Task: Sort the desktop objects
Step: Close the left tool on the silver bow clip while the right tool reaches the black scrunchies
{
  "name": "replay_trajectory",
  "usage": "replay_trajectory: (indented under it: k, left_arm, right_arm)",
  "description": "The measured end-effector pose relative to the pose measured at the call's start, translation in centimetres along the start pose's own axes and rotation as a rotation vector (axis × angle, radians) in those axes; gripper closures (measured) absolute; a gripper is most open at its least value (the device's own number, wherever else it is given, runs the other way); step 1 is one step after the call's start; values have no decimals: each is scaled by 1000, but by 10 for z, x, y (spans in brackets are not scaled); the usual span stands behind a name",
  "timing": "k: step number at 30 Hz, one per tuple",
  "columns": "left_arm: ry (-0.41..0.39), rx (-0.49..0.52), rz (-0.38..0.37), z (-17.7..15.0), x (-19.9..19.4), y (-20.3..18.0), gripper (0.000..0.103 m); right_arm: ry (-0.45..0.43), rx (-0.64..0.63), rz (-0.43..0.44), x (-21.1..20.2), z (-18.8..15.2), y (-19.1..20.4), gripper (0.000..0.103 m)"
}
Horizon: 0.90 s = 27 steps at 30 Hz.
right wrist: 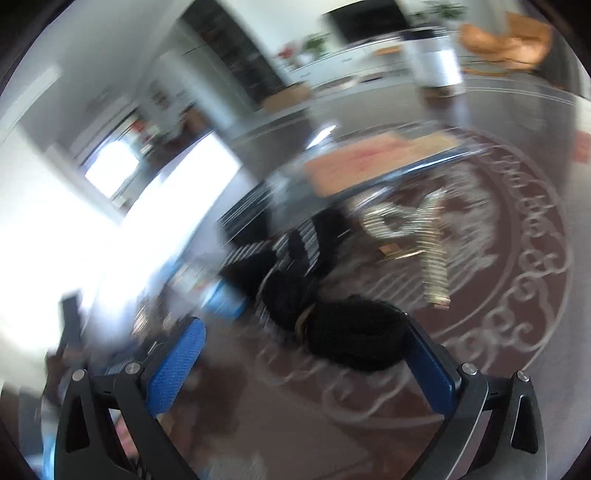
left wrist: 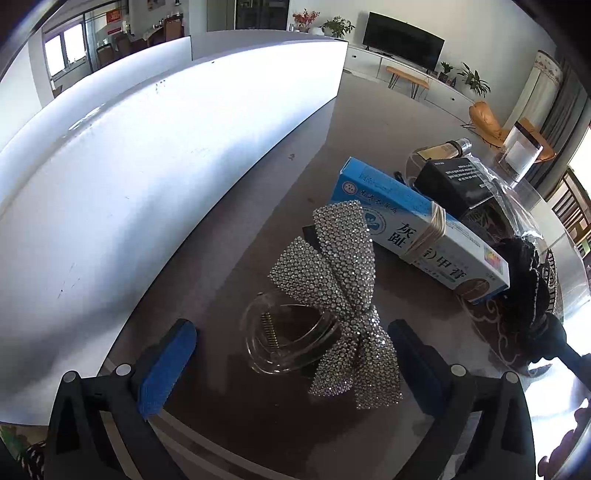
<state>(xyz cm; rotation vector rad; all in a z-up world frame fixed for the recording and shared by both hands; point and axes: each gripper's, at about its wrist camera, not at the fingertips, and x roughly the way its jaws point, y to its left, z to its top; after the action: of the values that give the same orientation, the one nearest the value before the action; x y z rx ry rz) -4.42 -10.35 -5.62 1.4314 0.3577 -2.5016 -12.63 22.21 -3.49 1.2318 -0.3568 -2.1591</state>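
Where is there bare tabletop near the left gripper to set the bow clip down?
Bare table runs between the white panel and the blue box, beyond the rhinestone bow clip. Right of the box is crowded: black box, plastic wrap, black lace piece. The right wrist view is too blurred to judge.

Desk: dark brown desk (left wrist: 229, 413) with a glossy top; a pale scrollwork ring (right wrist: 532, 258) is printed on it.
Partition: a long white panel (left wrist: 147, 155) stands along the desk's far left edge, brightly lit.
Back wall: white, with a black television (left wrist: 403, 43) on a low white cabinet (left wrist: 373, 62).
Bench: a small wooden bench (left wrist: 407, 78) with thin legs stands before the cabinet.
Plants: potted green plants (left wrist: 338, 26) and red flowers (left wrist: 304, 17) sit on the cabinet.
Chair: an orange chair (left wrist: 484, 120) at the right.
Windows: bright window (left wrist: 64, 51) far left; curtains (left wrist: 546, 92) at right.
Right wrist view: heavily blurred.
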Motion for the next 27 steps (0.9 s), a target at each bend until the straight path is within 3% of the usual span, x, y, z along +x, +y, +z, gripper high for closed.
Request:
replay_trajectory:
  k: [2,5,12,16,17,18,19,22,25,27]
  left_arm:
    - [-3,15,-11,-1,0,-4,0]
    - [2,55,-1,-2,1,-10,0]
    - [47,35,83,5,6,-1,0]
    - [41,22,90,9,8,1,0]
    - [35,25,89,9,9,0,0]
    - [27,38,89,10,10,-3,1]
    - [14,55,86,10,10,-7,8]
    - [-28,133,41,10,9,-23,24]
    - [-47,213,-15,5,5,-41,37]
    - [-48,292,-95,-2,1,-60,43]
  right_arm:
    - [19,-90,-14,-4,-9,13,0]
    - [22,-220,-146,-2,-7,21,0]
    - [138,-350,-209,51,1,23,0]
    - [125,-456,-263,64,0,42,2]
    - [116,-469,-278,65,-2,44,5]
    - [108,-473,-296,66,-2,45,21]
    - [104,-463,-310,66,-3,45,41]
    - [96,-408,-313,61,-7,37,69]
    - [61,-364,-350,46,-10,28,69]
    - [29,-315,-374,30,-16,17,69]
